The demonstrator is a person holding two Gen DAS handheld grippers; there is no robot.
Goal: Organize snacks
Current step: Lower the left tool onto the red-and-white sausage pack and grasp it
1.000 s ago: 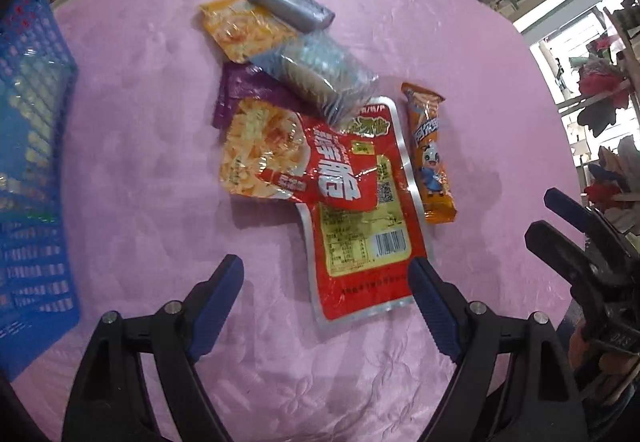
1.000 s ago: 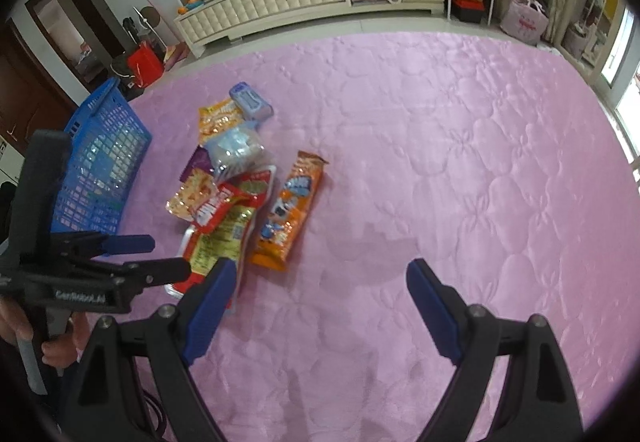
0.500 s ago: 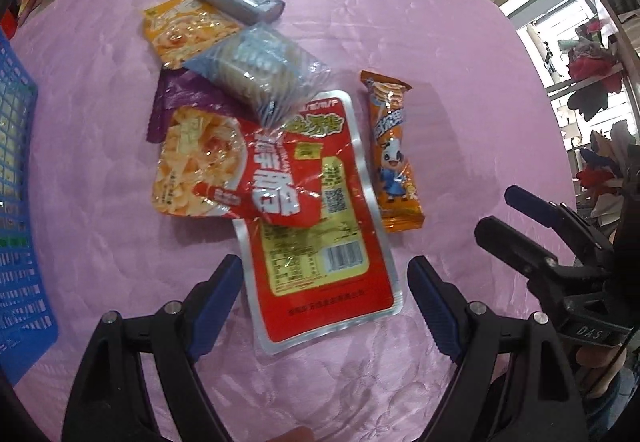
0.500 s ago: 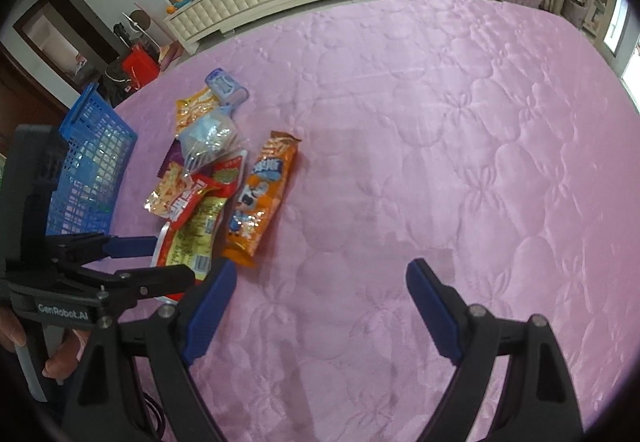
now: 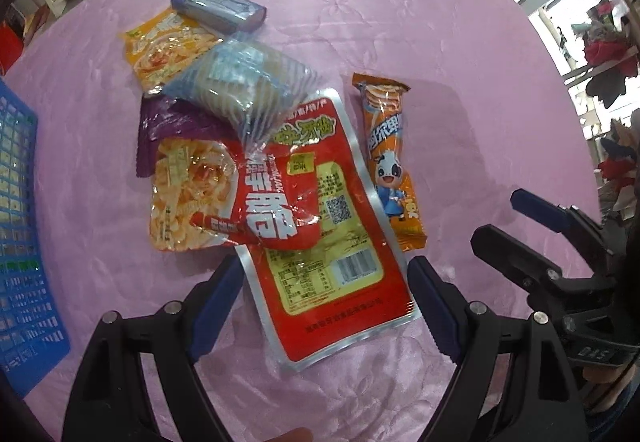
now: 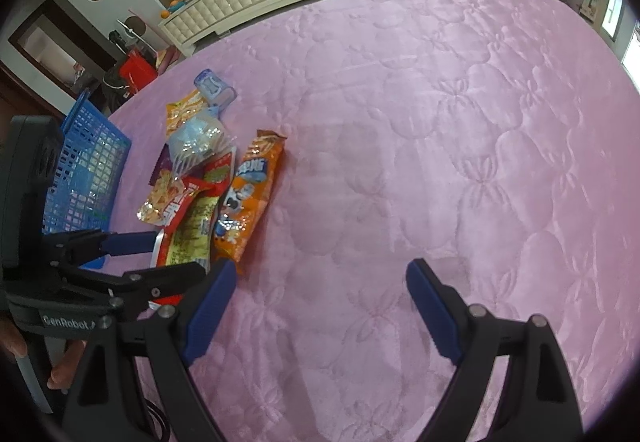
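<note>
Altogether seven snack packs (image 5: 328, 226), one basket (image 5: 20, 242).

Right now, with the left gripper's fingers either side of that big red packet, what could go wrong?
The big red packet lies partly under a smaller red-and-yellow bag and a clear wrapped pack, so lifting it may drag or tip them. It lies flat on the soft pink quilt, so the open left gripper may pinch fabric. The orange bar beside it could get nudged.

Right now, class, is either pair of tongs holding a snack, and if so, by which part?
Nothing is held. The left tongs stand open astride the big red packet, pads not pressing it. The right tongs are open over bare quilt.
</note>
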